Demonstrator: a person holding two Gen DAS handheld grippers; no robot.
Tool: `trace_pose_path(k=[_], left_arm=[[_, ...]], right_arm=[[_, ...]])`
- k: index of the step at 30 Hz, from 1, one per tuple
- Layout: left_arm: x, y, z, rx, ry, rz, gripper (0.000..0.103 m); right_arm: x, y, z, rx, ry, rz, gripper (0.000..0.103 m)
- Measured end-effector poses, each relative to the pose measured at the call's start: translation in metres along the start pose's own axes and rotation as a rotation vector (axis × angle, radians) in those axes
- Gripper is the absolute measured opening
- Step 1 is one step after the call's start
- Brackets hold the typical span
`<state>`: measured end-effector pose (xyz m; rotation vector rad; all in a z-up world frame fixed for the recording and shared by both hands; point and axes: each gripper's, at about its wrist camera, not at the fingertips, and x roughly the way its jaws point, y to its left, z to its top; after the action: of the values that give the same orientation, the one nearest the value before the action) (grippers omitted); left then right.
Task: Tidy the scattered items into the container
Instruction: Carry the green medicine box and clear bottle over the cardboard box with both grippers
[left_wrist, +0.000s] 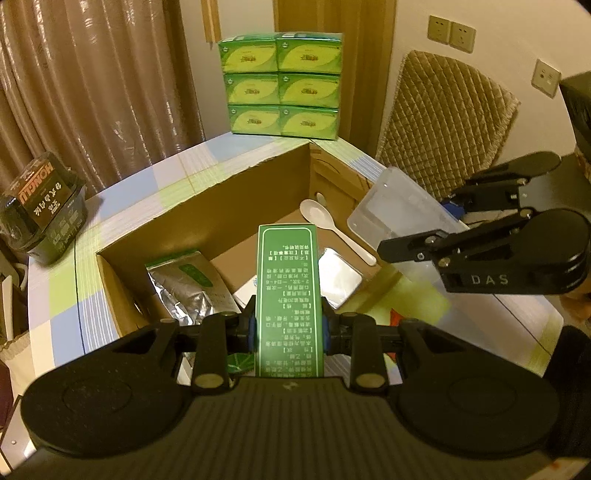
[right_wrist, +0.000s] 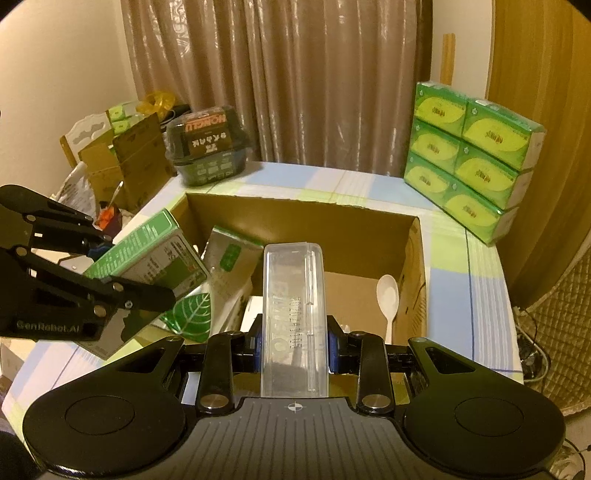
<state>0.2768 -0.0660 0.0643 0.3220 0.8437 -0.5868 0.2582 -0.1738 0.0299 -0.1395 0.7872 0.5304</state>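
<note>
- Left gripper (left_wrist: 288, 325): fingers clamped on a green medicine box (left_wrist: 287, 295), gripped across its narrow sides, held above the near edge of the cardboard box (left_wrist: 236, 177).
- Right gripper (right_wrist: 294, 341): fingers clamped on a clear plastic case (right_wrist: 294, 314), held over the cardboard box's near edge; from the left wrist view the case sits at the box's right side.
- Inside the cardboard box: white plastic spoon (left_wrist: 334, 227) at the far right, silver foil pouch (left_wrist: 192, 288) with green label at the left leaning on the wall, a flat silver packet (left_wrist: 338, 277) near the middle, a white item partly hidden under the green box.
- Cardboard box is open-topped, on a checked tablecloth (left_wrist: 122, 206).
- On the table, outside the box: stack of six green tissue packs (left_wrist: 282, 83) at the far side, dark lidded bowl container (left_wrist: 44, 210) at the left.
- Curtain (right_wrist: 277, 74) behind the table.
</note>
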Motion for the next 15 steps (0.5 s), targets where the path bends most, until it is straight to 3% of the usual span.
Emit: trace_pose_path(k=[15], left_arm=[[0.031,0.034,0.011,-0.118,-0.016,-0.004,0.025]], right_arm=[[0.035,-0.012,0.010,0.022,0.027,-0.006,0.028]])
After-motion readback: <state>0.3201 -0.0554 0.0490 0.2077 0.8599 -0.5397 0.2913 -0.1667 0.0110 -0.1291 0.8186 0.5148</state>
